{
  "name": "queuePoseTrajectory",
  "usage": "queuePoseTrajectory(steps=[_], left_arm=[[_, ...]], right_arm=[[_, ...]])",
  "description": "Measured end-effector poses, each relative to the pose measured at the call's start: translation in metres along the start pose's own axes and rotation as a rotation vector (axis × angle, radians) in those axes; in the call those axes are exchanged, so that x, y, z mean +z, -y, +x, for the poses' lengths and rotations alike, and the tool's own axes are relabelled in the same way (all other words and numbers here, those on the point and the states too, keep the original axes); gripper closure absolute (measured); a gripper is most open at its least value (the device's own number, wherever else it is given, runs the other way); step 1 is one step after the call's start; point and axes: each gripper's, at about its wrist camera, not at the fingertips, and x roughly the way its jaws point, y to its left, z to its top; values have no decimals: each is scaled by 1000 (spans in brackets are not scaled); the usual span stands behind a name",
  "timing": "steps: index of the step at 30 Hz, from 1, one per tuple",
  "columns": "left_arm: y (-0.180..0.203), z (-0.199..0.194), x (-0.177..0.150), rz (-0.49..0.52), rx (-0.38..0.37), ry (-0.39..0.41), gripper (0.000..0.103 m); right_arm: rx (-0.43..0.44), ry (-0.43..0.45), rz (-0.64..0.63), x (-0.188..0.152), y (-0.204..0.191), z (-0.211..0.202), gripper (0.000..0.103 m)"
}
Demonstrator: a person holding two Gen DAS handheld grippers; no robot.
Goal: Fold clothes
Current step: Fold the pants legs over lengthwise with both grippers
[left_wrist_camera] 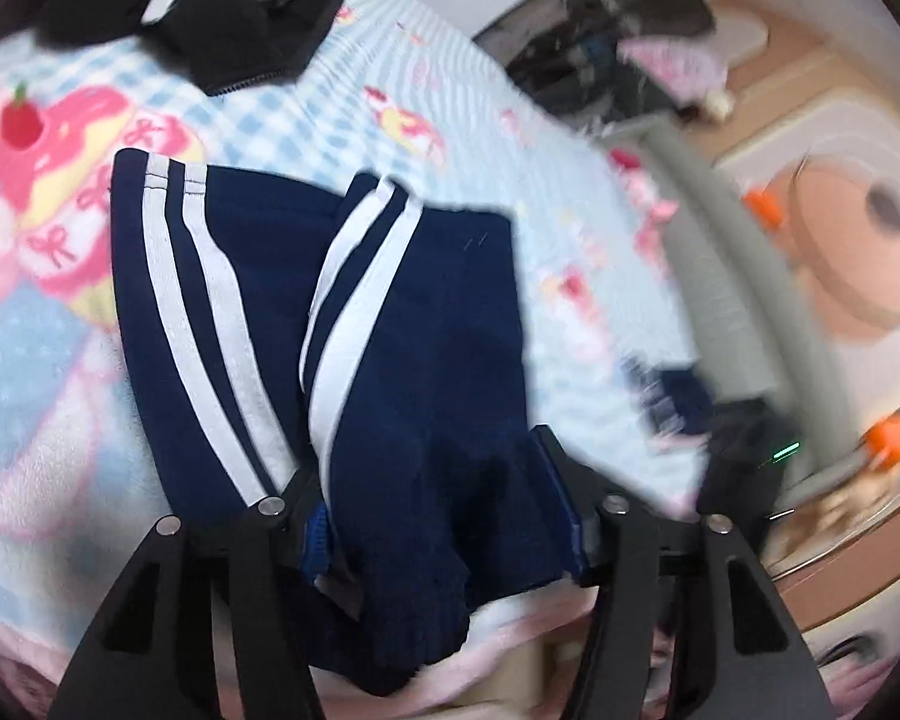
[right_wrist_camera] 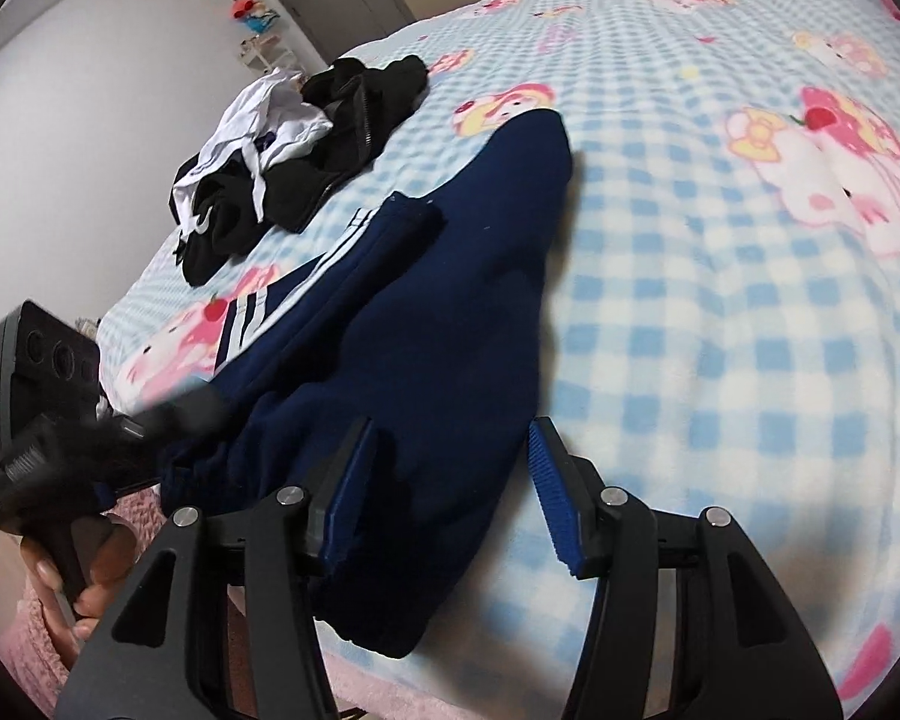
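Both wrist views look steeply down, close over the navy trousers (left_wrist_camera: 426, 324) (right_wrist_camera: 426, 324) on the bed.

The trousers (left_wrist_camera: 432, 324) are navy knit cloth, matt, with smooth white stripes. The blanket (right_wrist_camera: 720, 312) is soft fleece with a fuzzy nap, printed in blue check. The far clothes pile (right_wrist_camera: 306, 138) is matt black and white cloth. Each gripper, left (left_wrist_camera: 444, 510) and right (right_wrist_camera: 450, 492), is matt black plastic with bright metal pins and ribbed blue pads (right_wrist_camera: 549, 492).
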Motion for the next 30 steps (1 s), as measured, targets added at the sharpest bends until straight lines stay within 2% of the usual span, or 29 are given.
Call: queuePoseTrajectory(steps=[1, 4, 9, 14, 17, 20, 24, 27, 28, 30], left_arm=[[-1, 0, 0, 7, 14, -1, 67], [-4, 0, 0, 24, 49, -1, 78], [-3, -18, 3, 28, 29, 80, 89], [-3, -37, 5, 13, 29, 144, 89], [-15, -37, 3, -32, 80, 109, 90], [-34, -32, 1, -101, 97, 47, 89], [-47, -37, -6, -165, 53, 36, 87], [-45, -43, -6, -162, 28, 54, 85], [-42, -41, -8, -156, 25, 44, 85], [-36, -38, -12, -144, 17, 26, 86]], right_arm=[[-4, 2, -9, -1, -2, 0, 50], [-13, 8, -16, -2, -3, -2, 50], [-25, 29, 6, -3, 5, -11, 49], [-17, 43, 11, -4, 4, -14, 49], [-28, 39, -9, -5, 1, -13, 49], [-49, 8, -11, -8, 5, -9, 48], [34, 1, 17, -11, 9, -8, 48], [104, 6, 26, -12, 6, -10, 48], [120, 5, 28, -12, 5, -10, 43], [112, -4, 29, -13, 5, -7, 41]])
